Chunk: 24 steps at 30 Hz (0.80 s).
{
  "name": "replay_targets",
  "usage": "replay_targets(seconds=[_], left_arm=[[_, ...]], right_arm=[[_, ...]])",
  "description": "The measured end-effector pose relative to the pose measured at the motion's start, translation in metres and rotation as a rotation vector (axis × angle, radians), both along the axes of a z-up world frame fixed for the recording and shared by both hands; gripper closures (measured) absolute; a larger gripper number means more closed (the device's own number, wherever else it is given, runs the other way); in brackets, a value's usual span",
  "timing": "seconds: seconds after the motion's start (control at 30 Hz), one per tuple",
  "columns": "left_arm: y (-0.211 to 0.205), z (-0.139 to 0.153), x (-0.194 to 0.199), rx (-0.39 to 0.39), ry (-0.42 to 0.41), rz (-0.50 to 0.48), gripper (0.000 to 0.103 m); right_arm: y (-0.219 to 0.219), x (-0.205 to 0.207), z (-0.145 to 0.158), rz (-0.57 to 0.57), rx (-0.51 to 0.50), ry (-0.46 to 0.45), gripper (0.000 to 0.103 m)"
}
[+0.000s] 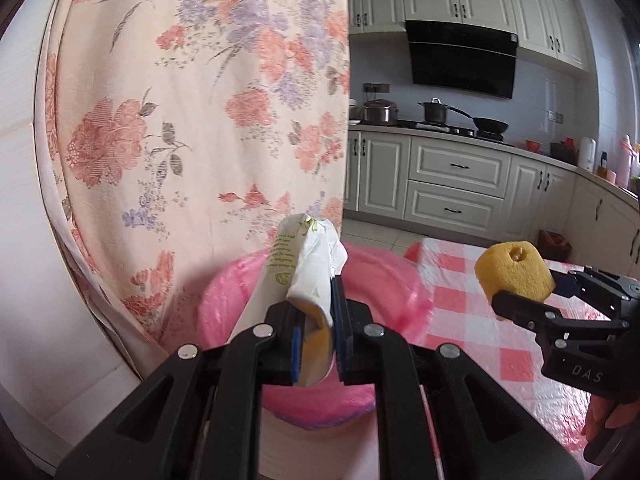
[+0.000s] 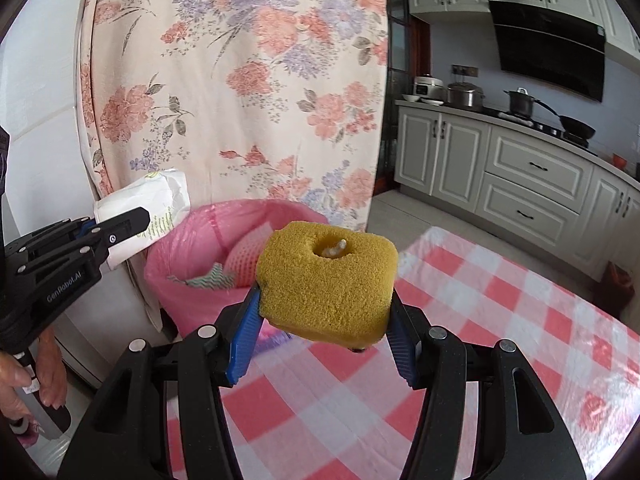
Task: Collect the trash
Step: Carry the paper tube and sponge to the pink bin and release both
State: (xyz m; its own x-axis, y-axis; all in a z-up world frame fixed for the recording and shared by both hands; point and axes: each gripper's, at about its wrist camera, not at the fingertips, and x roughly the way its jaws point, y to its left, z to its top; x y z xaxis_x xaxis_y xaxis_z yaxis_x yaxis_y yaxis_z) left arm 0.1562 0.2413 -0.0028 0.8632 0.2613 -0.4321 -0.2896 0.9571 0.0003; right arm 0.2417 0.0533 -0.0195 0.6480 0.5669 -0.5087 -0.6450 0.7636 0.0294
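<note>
My left gripper (image 1: 316,320) is shut on a crumpled white wrapper with green print (image 1: 308,268) and holds it above a bin lined with a pink bag (image 1: 384,280). The left gripper (image 2: 132,220) and the wrapper (image 2: 156,200) also show in the right wrist view, left of the bin (image 2: 200,236). My right gripper (image 2: 324,320) is shut on a yellow sponge with a hole in its top (image 2: 328,280), held over the table near the bin. The right gripper (image 1: 520,300) and the sponge (image 1: 514,272) show at the right of the left wrist view. The bin holds a red mesh piece (image 2: 244,256) and a patterned scrap (image 2: 208,278).
The table has a red and white checked cloth (image 2: 500,320) under clear plastic. A floral curtain (image 2: 240,80) hangs behind the bin, over a white appliance (image 2: 44,120). Kitchen cabinets (image 2: 532,176), a stove with pots (image 2: 524,108) and a range hood (image 2: 552,52) stand at the far right.
</note>
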Motion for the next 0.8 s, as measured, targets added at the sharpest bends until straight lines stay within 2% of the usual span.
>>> replay_targets(seconds=[0.27, 0.57, 0.63, 0.67, 0.7, 0.73, 0.8], left_arm=[[0.044, -0.009, 0.035, -0.060, 0.034, 0.030, 0.091], [0.061, -0.025, 0.056, -0.080, 0.070, 0.037, 0.089], [0.064, -0.029, 0.059, -0.088, 0.077, 0.032, 0.082], [0.065, -0.030, 0.061, -0.083, 0.081, 0.035, 0.067], [0.065, -0.030, 0.060, -0.073, 0.077, 0.046, 0.058], [0.066, -0.030, 0.059, -0.066, 0.072, 0.054, 0.057], [0.068, -0.030, 0.056, -0.059, 0.068, 0.071, 0.046]], right_arm=[[0.047, 0.037, 0.002, 0.059, 0.006, 0.026, 0.048], [0.083, 0.066, -0.011, 0.103, -0.019, 0.045, 0.046], [0.088, 0.070, -0.014, 0.121, -0.019, 0.049, 0.043], [0.090, 0.072, -0.015, 0.123, -0.019, 0.045, 0.039], [0.091, 0.074, -0.017, 0.121, -0.022, 0.044, 0.036], [0.091, 0.075, -0.018, 0.116, -0.025, 0.044, 0.036], [0.087, 0.078, -0.019, 0.108, -0.019, 0.053, 0.036]])
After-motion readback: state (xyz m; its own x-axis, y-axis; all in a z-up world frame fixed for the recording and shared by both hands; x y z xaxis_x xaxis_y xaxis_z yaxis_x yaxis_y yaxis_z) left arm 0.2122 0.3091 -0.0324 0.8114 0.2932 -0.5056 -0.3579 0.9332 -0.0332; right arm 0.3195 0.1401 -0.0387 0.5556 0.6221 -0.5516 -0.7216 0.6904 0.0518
